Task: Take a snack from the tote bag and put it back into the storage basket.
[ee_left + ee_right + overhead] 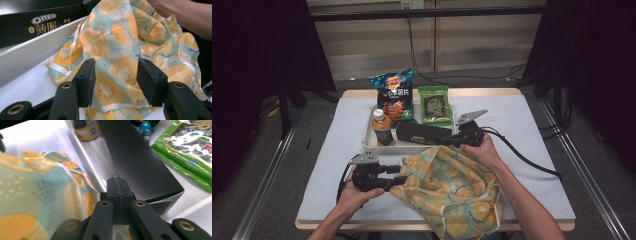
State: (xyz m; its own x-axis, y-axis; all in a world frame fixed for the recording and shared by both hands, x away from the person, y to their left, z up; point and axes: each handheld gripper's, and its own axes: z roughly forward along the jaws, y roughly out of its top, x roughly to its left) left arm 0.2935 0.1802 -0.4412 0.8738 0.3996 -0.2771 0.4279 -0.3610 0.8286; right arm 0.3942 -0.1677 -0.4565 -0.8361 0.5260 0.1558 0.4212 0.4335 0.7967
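A cloth bag (452, 185) printed with orange fruit slices lies crumpled on the white table cover near the front edge. My left gripper (402, 176) lies at its left edge with its jaws apart. In the left gripper view the bag (120, 45) bulges between and behind the two pads, whose inner faces stay bare. My right gripper (447, 141) sits at the bag's far edge, against the front rim of the white tray (412, 148). Its pads (117, 192) are pressed together, with the bag (32, 195) just left of them. Whether a fold is pinched I cannot tell.
The tray holds a brown drink bottle (382, 127), a long black Oreo box (424, 132) and a blue chips bag (394, 92). A green seaweed packet (434, 105) lies at the tray's right. Cables trail from both grippers. Bare cover stretches left and right.
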